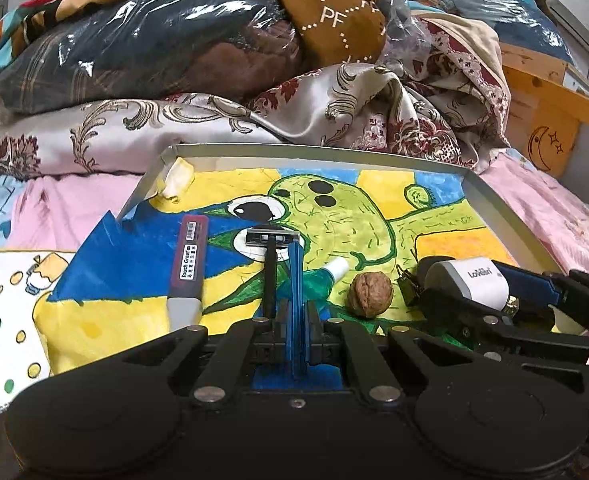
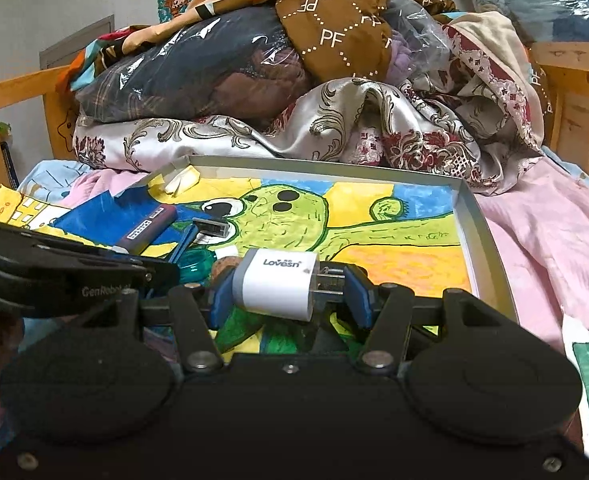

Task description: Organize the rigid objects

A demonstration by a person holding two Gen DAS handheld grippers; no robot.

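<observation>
Even indoor light, glare on the plastic-wrapped bundle point(image 1: 142, 40); fisheye edges bend, perhaps slightly soft.

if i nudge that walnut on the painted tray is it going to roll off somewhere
Probably it rolls: the walnut is round and sits loose on the flat painted sheet. It likely won't go far, since its wrinkled shell drags and the tray has a raised rim. It looks hard and light, so a gentle push should do.
</observation>
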